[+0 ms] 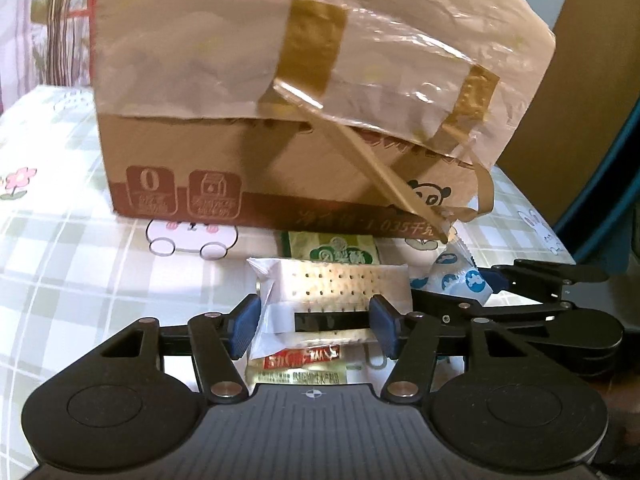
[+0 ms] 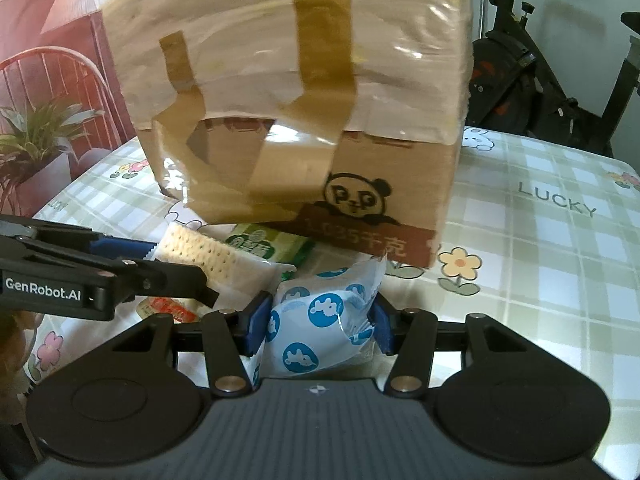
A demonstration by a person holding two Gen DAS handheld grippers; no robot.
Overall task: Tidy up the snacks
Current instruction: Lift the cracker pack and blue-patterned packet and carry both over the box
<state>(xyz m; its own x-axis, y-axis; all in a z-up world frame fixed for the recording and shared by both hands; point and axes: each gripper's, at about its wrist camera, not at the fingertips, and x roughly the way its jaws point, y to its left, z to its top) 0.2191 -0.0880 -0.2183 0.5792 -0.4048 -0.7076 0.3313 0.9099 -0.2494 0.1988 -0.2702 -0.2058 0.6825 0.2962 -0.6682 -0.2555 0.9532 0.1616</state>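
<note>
My left gripper [image 1: 316, 322] is shut on a clear pack of pale crackers [image 1: 336, 288], held just in front of a taped cardboard box [image 1: 248, 152] with a panda print. My right gripper [image 2: 318, 322] is shut on a white snack bag with blue round prints [image 2: 316, 320], also close to the box [image 2: 304, 120]. A green snack pack [image 1: 340, 250] lies at the box's foot, also in the right wrist view [image 2: 268, 246]. A small pack with red label [image 1: 304, 360] lies under the left gripper. The cracker pack [image 2: 200, 254] and left gripper [image 2: 132, 264] show at the left of the right view.
The checked tablecloth [image 2: 540, 240] with flowers and "LUCKY" print covers the table. A potted plant [image 2: 36, 136] and a red chair [image 2: 52, 68] stand beyond the left edge. An exercise bike [image 2: 540, 60] stands behind the far right edge.
</note>
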